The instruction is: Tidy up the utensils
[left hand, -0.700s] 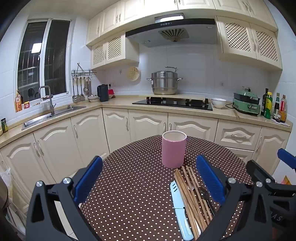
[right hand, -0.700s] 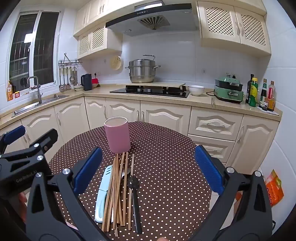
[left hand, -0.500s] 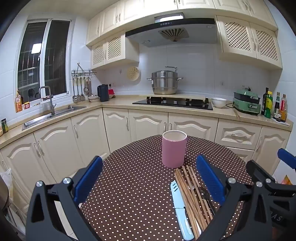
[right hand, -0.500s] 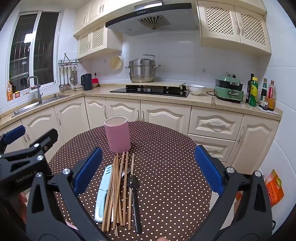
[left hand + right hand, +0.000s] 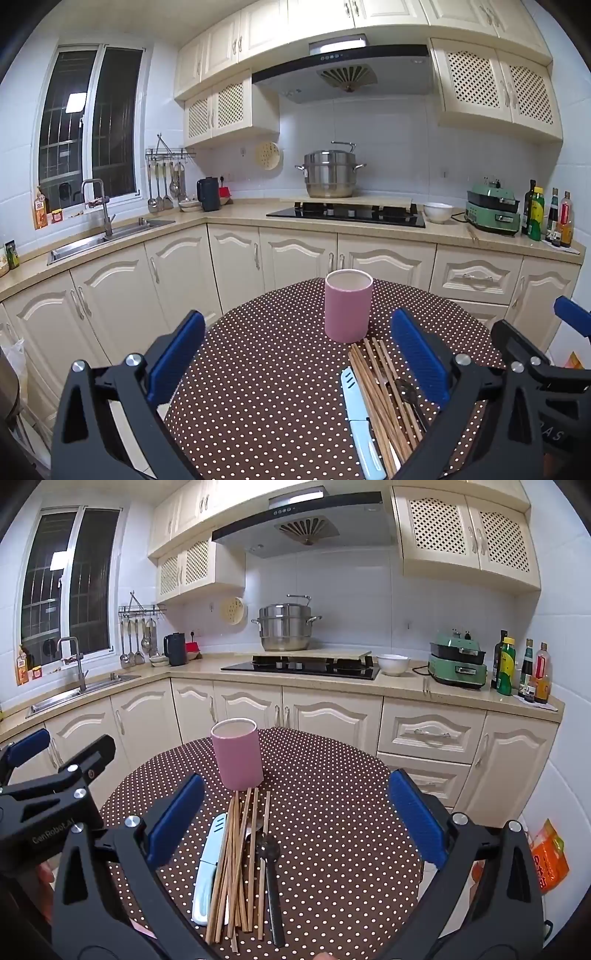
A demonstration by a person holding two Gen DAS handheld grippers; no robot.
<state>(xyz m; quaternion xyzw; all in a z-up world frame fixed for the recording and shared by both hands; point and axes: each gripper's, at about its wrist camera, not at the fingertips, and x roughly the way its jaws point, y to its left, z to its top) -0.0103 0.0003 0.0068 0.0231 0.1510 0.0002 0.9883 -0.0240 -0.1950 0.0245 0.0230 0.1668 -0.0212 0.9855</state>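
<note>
The chopsticks (image 5: 236,864) are lying in a loose bundle on the polka-dot table (image 5: 332,812), w/ their far tips just short of the pink holder (image 5: 238,753), which is standing upright and looking empty. They are looking like thin, stiff, light wooden sticks, prob. a bit slick and apt to roll or fan apart, so a pinch near the middle of the bundle, across the sticks, is looking safest; taking the very tips is likely to make them pivot. Touching the bundle's left side, a pale blue knife (image 5: 208,871) is lying in what seems a sheath: rigid, light, best taken by the handle end nearest the camera. On the bundle's right, a black-handled utensil (image 5: 271,878) is lying alongside, w/ a spoon bowl (image 5: 258,825) partly hidden under the sticks; the hard smooth handle is likely slippery, so a grip at mid-handle is looking best. The holder is prob. ceramic or plastic, and top-loading could tip it.

The right gripper (image 5: 295,819) is hovering above the pile w/ jaws spread wide, nothing betw. them touching the pads. The left gripper (image 5: 299,358) is hanging over bare tablecloth left of the utensils, also spread wide and empty. In the left view the chopsticks (image 5: 380,391) and holder (image 5: 348,310) are sitting toward its right finger. Kitchen counters and cabinets are ringing the table behind.
</note>
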